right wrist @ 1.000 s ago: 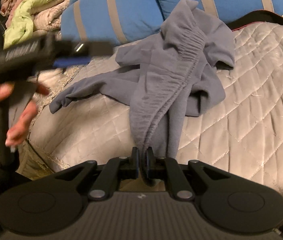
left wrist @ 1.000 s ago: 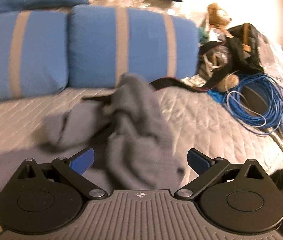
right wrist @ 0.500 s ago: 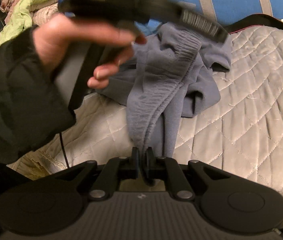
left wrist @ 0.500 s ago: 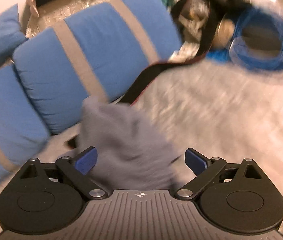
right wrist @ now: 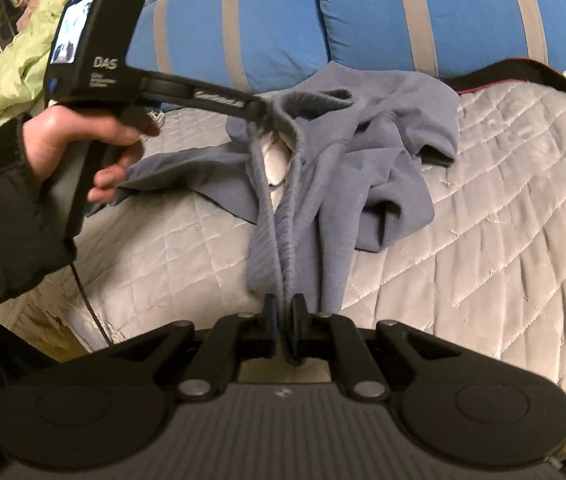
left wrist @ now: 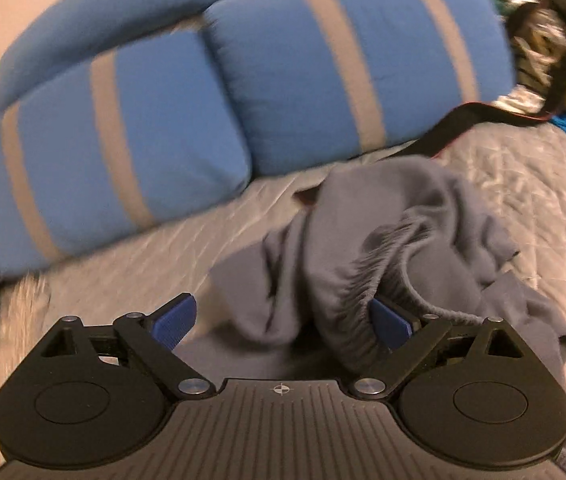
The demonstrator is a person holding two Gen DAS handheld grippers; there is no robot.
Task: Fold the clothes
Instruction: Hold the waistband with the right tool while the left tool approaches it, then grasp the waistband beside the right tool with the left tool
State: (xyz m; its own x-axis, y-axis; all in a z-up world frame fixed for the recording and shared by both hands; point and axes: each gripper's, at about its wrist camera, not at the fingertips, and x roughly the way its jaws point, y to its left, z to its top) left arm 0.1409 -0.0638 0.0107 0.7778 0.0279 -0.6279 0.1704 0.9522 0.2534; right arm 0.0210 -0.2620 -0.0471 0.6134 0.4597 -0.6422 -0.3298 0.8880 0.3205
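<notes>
The grey sweatpants (right wrist: 323, 184) lie bunched on the quilted bed (right wrist: 503, 200) in front of the blue pillows (right wrist: 423, 20), with no fold made yet. The right gripper (right wrist: 283, 320) pinches the waistband, while the left gripper (left wrist: 283, 320) is spread wide around another part of it, not gripping. Its housing reads "DAS"; the smaller print is illegible.

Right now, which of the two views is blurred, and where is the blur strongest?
Left wrist view: motion blur smears the blue pillows and the left edge; the grey sweatpants look soft. Right wrist view: mostly sharp, quilt stitching clear, with fisheye bending at the edges.
</notes>
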